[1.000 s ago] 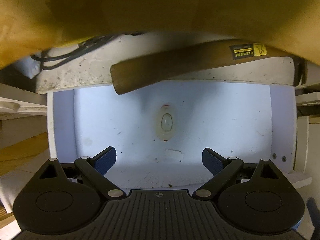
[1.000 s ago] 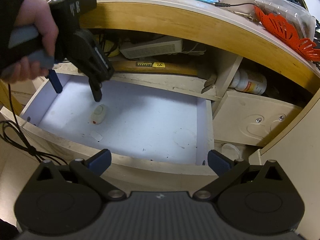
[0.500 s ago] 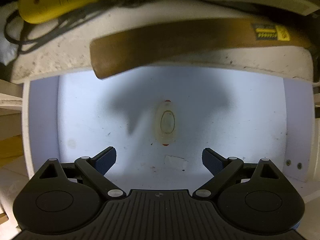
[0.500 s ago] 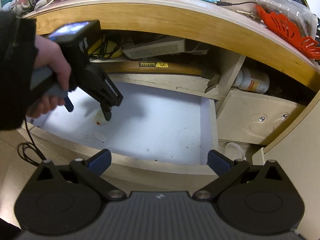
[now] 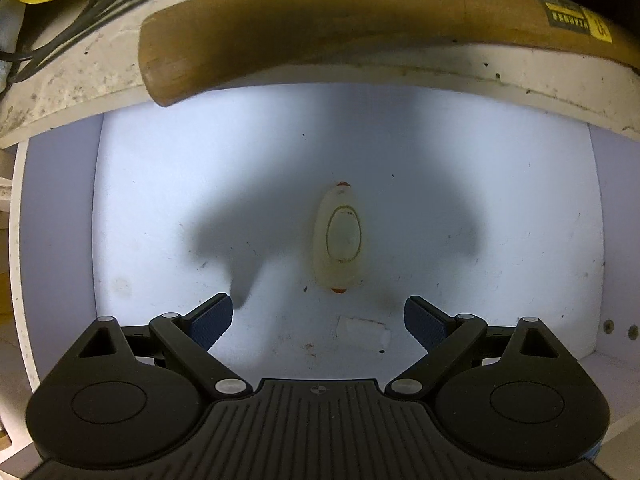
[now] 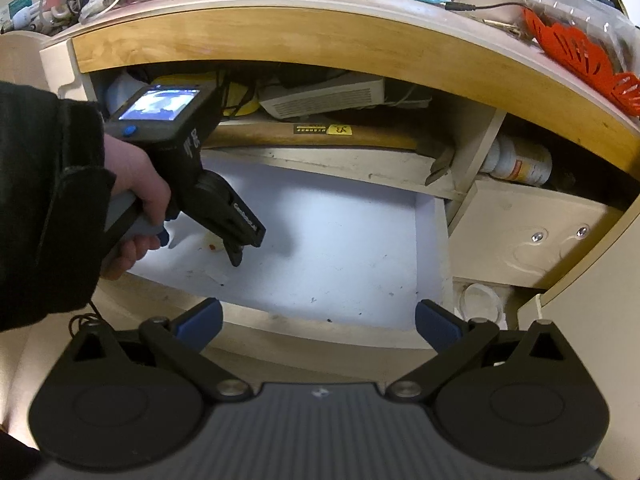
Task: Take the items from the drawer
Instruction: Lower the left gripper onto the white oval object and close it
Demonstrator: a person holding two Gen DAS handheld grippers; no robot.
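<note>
Left tongs (image 5: 318, 316) spread wide, holding nothing, poised low inside the drawer (image 5: 520, 184) near its front edge. Just ahead, centred between the pads, lay the small oval remote (image 5: 339, 237), flat on the drawer floor, long axis pointing straight away toward the back edge, so the pads (image 5: 211, 318) faced its long sides. Not yet touching. Open floor on both sides, side walls well apart; overhead, close, a hammer handle (image 5: 320, 28) on the shelf above the back edge. Right tongs (image 6: 318, 320) also wide and empty, held back outside the front edge, much farther from the remote (image 6: 214, 245).
</note>
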